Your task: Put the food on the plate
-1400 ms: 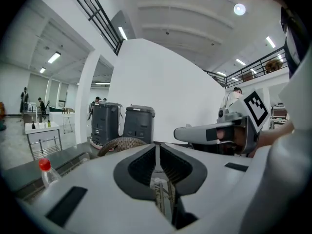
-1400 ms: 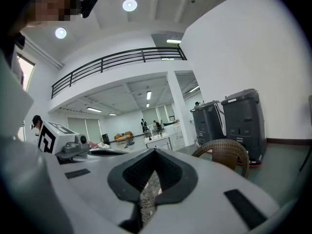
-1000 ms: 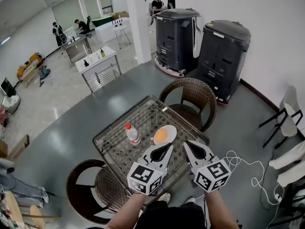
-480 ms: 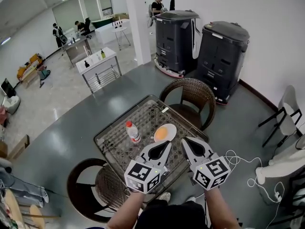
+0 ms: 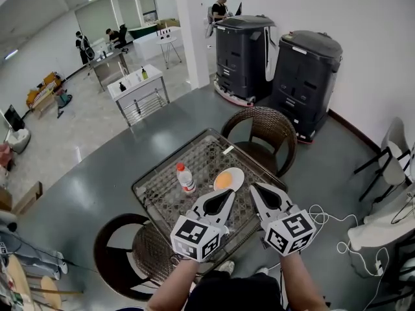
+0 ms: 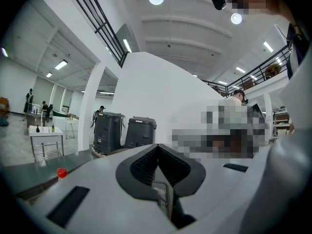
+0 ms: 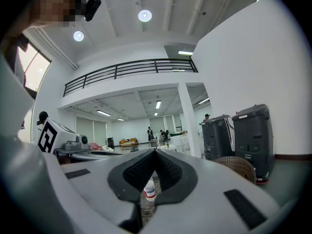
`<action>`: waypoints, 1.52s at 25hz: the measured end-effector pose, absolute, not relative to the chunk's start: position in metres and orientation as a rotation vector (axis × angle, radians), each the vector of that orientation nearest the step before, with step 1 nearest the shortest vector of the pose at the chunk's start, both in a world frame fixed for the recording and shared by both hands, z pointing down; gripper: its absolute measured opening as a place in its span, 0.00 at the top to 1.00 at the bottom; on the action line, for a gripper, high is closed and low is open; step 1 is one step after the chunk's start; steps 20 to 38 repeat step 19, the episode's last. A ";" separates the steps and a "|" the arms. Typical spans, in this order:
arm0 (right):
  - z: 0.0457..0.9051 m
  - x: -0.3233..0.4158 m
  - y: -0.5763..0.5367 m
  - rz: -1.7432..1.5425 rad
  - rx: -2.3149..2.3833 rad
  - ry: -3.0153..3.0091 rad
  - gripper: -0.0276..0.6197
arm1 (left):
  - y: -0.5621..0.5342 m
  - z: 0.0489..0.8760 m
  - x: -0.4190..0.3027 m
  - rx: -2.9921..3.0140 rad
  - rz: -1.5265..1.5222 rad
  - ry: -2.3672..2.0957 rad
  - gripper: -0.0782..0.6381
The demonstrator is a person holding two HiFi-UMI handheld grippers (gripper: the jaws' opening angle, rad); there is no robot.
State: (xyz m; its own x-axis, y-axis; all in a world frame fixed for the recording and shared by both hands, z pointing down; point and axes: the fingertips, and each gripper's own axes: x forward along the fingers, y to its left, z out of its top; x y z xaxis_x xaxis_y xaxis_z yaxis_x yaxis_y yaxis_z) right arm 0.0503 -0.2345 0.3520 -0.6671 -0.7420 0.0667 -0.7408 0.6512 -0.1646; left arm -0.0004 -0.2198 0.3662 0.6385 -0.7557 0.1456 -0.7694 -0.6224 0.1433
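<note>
A white plate [image 5: 237, 173] lies on the small woven-top table [image 5: 207, 151], and a round orange piece of food [image 5: 222, 181] rests on it. My left gripper [image 5: 231, 195] hovers just short of the plate's near edge, shut and empty. To the right of the plate my right gripper [image 5: 254, 188] is also shut with nothing in it. In the left gripper view the left gripper [image 6: 157, 146] has its pads together. In the right gripper view the right gripper [image 7: 156, 152] has its tips meeting, and the bottle [image 7: 149, 191] shows below them.
A clear bottle with a red cap [image 5: 186, 178] stands on the table left of the plate. Wicker chairs stand at the far side [image 5: 262, 127] and near left [image 5: 133, 251]. Two black machines [image 5: 305, 76] line the wall. A white cable [image 5: 331, 222] lies on the floor at right.
Both grippers stay shut and keep almost the same place near the plate. The head view has drifted slightly, so the table sits a little further right.
</note>
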 end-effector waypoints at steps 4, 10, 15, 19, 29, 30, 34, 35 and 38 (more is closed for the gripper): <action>0.350 0.048 -0.232 -0.277 -1.275 2.848 0.95 | -0.217 0.365 -0.003 2.667 0.102 -1.259 0.88; 0.349 0.046 -0.229 -0.280 -1.272 2.844 0.95 | -0.215 0.364 -0.004 2.667 0.102 -1.259 0.88; 0.347 0.045 -0.228 -0.279 -1.270 2.844 0.95 | -0.214 0.364 -0.006 2.665 0.109 -1.255 0.88; 0.345 0.042 -0.226 -0.270 -1.264 2.845 0.95 | -0.212 0.363 -0.009 2.665 0.110 -1.254 0.88; 0.345 0.042 -0.226 -0.270 -1.264 2.845 0.95 | -0.212 0.363 -0.009 2.665 0.110 -1.254 0.88; 0.345 0.042 -0.226 -0.270 -1.264 2.845 0.95 | -0.212 0.363 -0.009 2.665 0.110 -1.254 0.88; 0.345 0.042 -0.226 -0.270 -1.264 2.845 0.95 | -0.212 0.363 -0.009 2.665 0.110 -1.254 0.88; 0.345 0.042 -0.226 -0.270 -1.264 2.845 0.95 | -0.212 0.363 -0.009 2.665 0.110 -1.254 0.88; 0.345 0.042 -0.226 -0.270 -1.264 2.845 0.95 | -0.212 0.363 -0.009 2.665 0.110 -1.254 0.88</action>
